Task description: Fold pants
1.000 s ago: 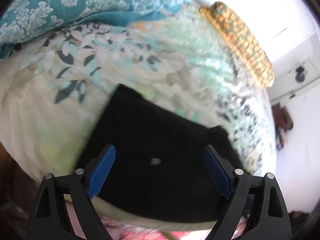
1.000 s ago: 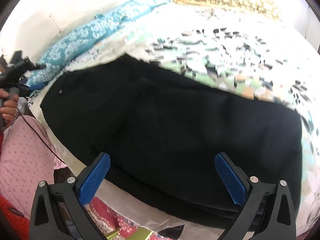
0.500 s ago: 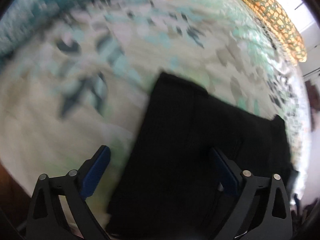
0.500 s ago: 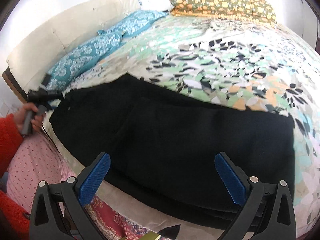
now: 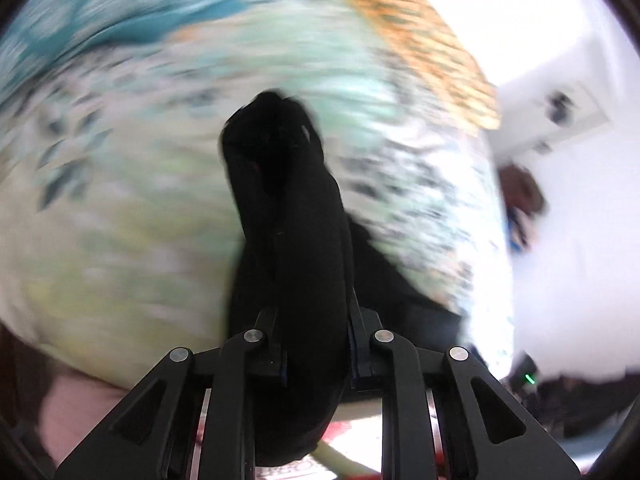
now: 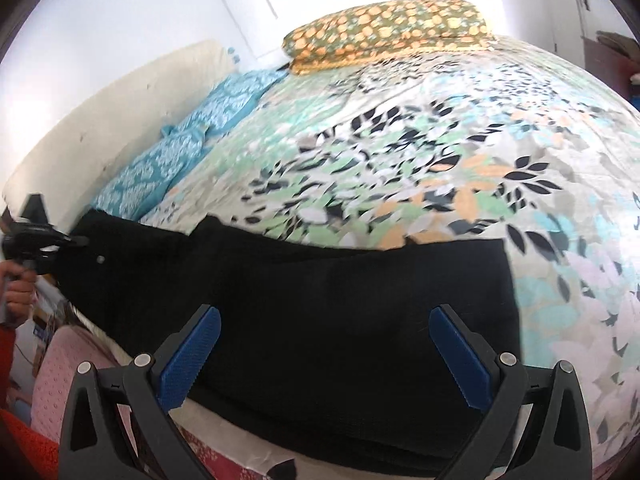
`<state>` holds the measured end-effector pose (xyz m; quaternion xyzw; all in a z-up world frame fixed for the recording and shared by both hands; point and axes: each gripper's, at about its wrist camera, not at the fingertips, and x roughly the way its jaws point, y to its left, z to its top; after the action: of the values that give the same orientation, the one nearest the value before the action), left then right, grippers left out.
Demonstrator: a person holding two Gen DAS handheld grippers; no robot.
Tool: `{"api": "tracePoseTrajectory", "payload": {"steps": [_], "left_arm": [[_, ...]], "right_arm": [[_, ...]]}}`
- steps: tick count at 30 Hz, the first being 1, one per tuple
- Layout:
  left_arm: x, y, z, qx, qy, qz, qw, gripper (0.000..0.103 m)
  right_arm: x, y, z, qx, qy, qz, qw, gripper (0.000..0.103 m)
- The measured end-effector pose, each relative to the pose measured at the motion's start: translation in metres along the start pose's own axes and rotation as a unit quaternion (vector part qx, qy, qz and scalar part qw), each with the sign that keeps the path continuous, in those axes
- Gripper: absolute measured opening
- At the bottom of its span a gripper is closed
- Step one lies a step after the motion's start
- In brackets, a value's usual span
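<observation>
Black pants [image 6: 320,300] lie folded lengthwise along the near edge of a floral bedspread [image 6: 440,152]. My left gripper [image 5: 316,344] is shut on the waist end of the pants [image 5: 288,200], which bunch up between the fingers; the view is motion-blurred. In the right wrist view the left gripper [image 6: 36,240] shows at the far left, at the waist end with a small button. My right gripper [image 6: 326,348] is open and empty, above the leg end of the pants.
A teal patterned pillow [image 6: 180,152] lies at the left by a cream headboard [image 6: 100,120]. An orange-green pillow [image 6: 388,28] is at the far side. A pink dotted cloth [image 6: 56,380] and a red sleeve are below the bed edge at left.
My left gripper has closed on the waist end of the pants, which now bunch between its fingers. My right gripper has stayed open over the leg end.
</observation>
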<state>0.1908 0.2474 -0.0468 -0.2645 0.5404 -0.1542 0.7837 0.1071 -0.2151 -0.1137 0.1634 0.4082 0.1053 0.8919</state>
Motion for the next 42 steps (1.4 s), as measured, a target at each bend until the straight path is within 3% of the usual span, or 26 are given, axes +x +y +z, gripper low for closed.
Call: {"api": "tracePoseTrajectory", "payload": {"steps": [4, 7, 10, 11, 13, 14, 15, 16, 18, 19, 22, 24, 27, 29, 31, 33, 34, 38, 41, 42], "left_arm": [[0.044, -0.106, -0.018, 0.088, 0.019, -0.029, 0.9955, 0.019], [0.114, -0.150, -0.038, 0.130, 0.051, -0.005, 0.9901, 0.021], [0.182, -0.163, -0.059, 0.142, 0.089, 0.015, 0.9857, 0.024], [0.209, -0.164, -0.067, 0.128, 0.122, 0.006, 0.9842, 0.024], [0.224, -0.162, -0.069, 0.098, 0.142, -0.012, 0.9849, 0.026], [0.220, -0.162, -0.069, 0.090, 0.138, -0.029, 0.9859, 0.030], [0.207, -0.164, -0.067, 0.096, 0.123, -0.047, 0.9866, 0.042], [0.196, -0.165, -0.065, 0.105, 0.108, -0.048, 0.9874, 0.059], [0.158, -0.161, -0.056, 0.129, 0.046, -0.026, 0.9902, 0.073], [0.143, -0.155, -0.054, 0.134, 0.022, -0.017, 0.9906, 0.075], [0.098, -0.125, -0.043, 0.118, -0.038, 0.005, 0.9923, 0.076], [0.080, -0.095, -0.043, 0.094, -0.075, 0.030, 0.9922, 0.077], [0.071, -0.053, -0.052, 0.065, -0.118, 0.096, 0.9862, 0.077], [0.074, -0.020, -0.069, 0.036, -0.134, 0.134, 0.9813, 0.077], [0.075, 0.005, -0.076, -0.004, -0.125, 0.138, 0.9824, 0.076], [0.079, 0.021, -0.072, -0.052, -0.114, 0.104, 0.9867, 0.075], [0.081, 0.025, -0.066, -0.051, -0.120, 0.097, 0.9867, 0.076], [0.087, 0.007, -0.060, -0.003, -0.137, 0.133, 0.9816, 0.076], [0.094, 0.012, -0.059, -0.012, -0.126, 0.126, 0.9840, 0.076], [0.093, 0.014, -0.060, -0.019, -0.124, 0.121, 0.9847, 0.076]], "right_arm": [[-0.008, -0.018, 0.008, 0.044, -0.021, 0.006, 0.999, 0.103], [-0.018, -0.031, 0.010, 0.069, -0.035, 0.005, 0.997, 0.103], [-0.030, -0.041, 0.009, 0.085, -0.047, 0.012, 0.995, 0.103], [-0.035, -0.043, 0.009, 0.089, -0.053, 0.018, 0.994, 0.103], [-0.043, -0.047, 0.007, 0.096, -0.062, 0.044, 0.992, 0.103], [-0.045, -0.047, 0.006, 0.098, -0.064, 0.061, 0.991, 0.103], [-0.043, -0.046, 0.005, 0.097, -0.059, 0.087, 0.990, 0.103], [-0.039, -0.044, 0.004, 0.094, -0.048, 0.114, 0.988, 0.103], [-0.019, -0.031, 0.001, 0.076, -0.004, 0.163, 0.984, 0.103], [-0.009, -0.023, -0.002, 0.066, 0.017, 0.180, 0.981, 0.103], [0.025, 0.008, -0.009, 0.025, 0.077, 0.206, 0.975, 0.103], [0.036, 0.028, -0.009, -0.012, 0.088, 0.208, 0.974, 0.103], [0.047, 0.040, -0.010, -0.031, 0.094, 0.186, 0.978, 0.103], [0.053, 0.041, -0.007, -0.029, 0.113, 0.196, 0.974, 0.103], [0.057, 0.046, -0.006, -0.046, 0.131, 0.210, 0.968, 0.101], [0.063, 0.052, -0.003, -0.070, 0.146, 0.207, 0.965, 0.099], [0.069, 0.054, -0.001, -0.078, 0.157, 0.208, 0.962, 0.096], [0.092, 0.051, 0.001, -0.078, 0.217, 0.224, 0.947, 0.089], [0.100, 0.037, 0.007, -0.050, 0.255, 0.246, 0.934, 0.082], [0.102, 0.030, 0.008, -0.041, 0.271, 0.239, 0.931, 0.074]]}}
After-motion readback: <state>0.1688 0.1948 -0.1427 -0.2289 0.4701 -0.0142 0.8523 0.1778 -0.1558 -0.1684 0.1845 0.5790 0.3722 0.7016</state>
